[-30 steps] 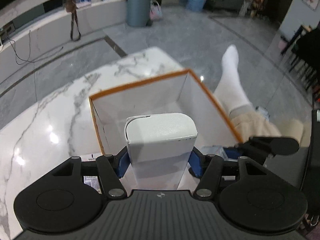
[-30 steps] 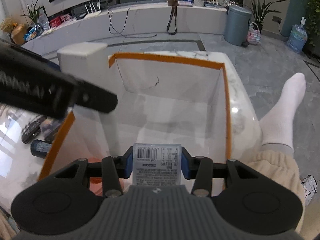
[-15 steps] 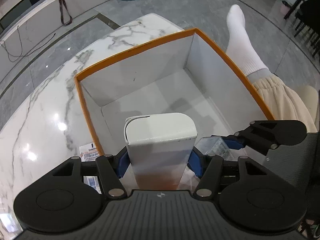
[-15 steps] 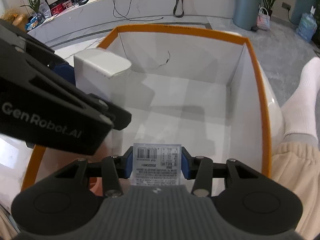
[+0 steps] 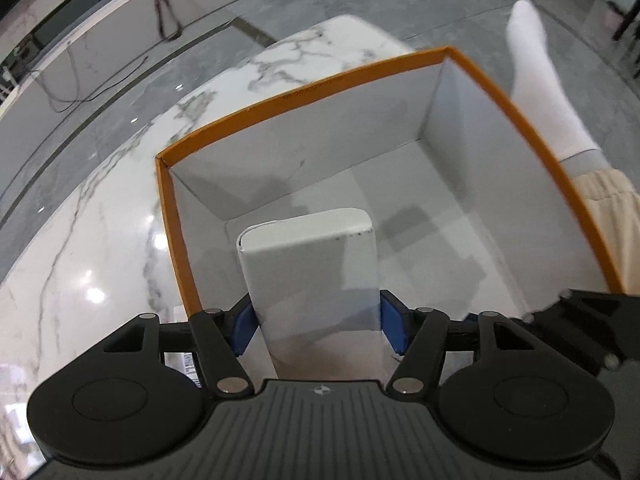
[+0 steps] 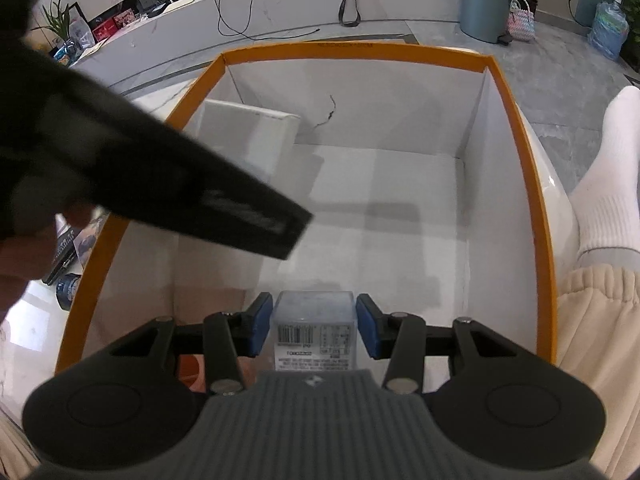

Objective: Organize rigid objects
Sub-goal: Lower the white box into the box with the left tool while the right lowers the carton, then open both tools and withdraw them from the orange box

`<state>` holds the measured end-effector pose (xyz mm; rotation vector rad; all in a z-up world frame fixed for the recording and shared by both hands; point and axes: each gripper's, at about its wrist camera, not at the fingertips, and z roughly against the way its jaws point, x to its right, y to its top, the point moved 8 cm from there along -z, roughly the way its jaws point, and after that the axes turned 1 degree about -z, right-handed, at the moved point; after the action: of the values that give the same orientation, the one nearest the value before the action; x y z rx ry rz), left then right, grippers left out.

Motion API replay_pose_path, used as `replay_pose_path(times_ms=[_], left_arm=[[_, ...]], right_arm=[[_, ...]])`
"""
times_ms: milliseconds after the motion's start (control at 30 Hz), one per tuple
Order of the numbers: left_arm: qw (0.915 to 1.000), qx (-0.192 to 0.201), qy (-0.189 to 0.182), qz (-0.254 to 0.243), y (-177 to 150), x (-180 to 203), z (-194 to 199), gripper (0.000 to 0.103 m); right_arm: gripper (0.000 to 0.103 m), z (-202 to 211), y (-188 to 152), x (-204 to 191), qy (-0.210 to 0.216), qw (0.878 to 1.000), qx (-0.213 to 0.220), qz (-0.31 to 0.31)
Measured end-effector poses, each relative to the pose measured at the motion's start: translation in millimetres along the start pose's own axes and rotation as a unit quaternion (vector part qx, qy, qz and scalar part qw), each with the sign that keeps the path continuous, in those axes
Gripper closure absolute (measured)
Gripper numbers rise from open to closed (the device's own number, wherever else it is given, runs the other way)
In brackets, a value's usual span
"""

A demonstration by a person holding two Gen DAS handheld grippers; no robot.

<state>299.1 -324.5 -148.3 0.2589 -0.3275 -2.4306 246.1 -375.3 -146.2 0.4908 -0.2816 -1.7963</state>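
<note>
Left wrist view: my left gripper (image 5: 318,314) points down into the orange-rimmed box (image 5: 308,94). Between its blue pads (image 5: 242,326) stands the white carton (image 5: 310,270), upright, tall and rectangular, with rounded top corners and a thin seam along its top edge. My jaws are opening; a narrow gap shows beside each pad, so they no longer press on the carton. It stands inside the box at the near left, close to the left wall.

Right wrist view: my right gripper (image 6: 314,330) also hangs inside the box, at its near side. A small clear case (image 6: 314,330) sits between the pads, its near face bearing a white label with a barcode and fine print. Slim gaps show on both sides, so I cannot tell whether the pads grip it.

The box has plain white inner walls and floor and rests on a white marble table (image 5: 92,248).
</note>
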Motion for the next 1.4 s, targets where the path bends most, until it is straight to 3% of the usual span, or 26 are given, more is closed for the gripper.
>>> replay_pose_path(times_ms=[200,533,600,900,1200,1400], left_arm=[[0.9992,-0.01,0.03,-0.025,-2,6,-7,0.025],[0.9981,0.007,-0.005,-0.061,-18,9,5,0.023],[0.9982,0.014,-0.022,-0.054,-19,8,10,0.022],[0.9948,0.067,-0.068,-0.037,-32,-15,64,0.021],[0.9902,0.126,-0.056,-0.023,-64,-45,121,0.021],[0.9892,0.137,-0.051,-0.003,-99,-67,144,0.023]], right_arm=[[0.056,2,-1,-7,0.007,1.0,0.003,0.005],[0.046,12,3,-4,-0.006,0.999,0.034,-0.008],[0.04,14,3,-5,-0.005,0.999,0.038,-0.006],[0.036,29,3,-7,-0.029,0.997,0.071,0.009],[0.035,71,8,-28,-0.043,0.991,0.122,0.032],[0.035,108,6,-77,-0.007,0.987,0.152,0.055]])
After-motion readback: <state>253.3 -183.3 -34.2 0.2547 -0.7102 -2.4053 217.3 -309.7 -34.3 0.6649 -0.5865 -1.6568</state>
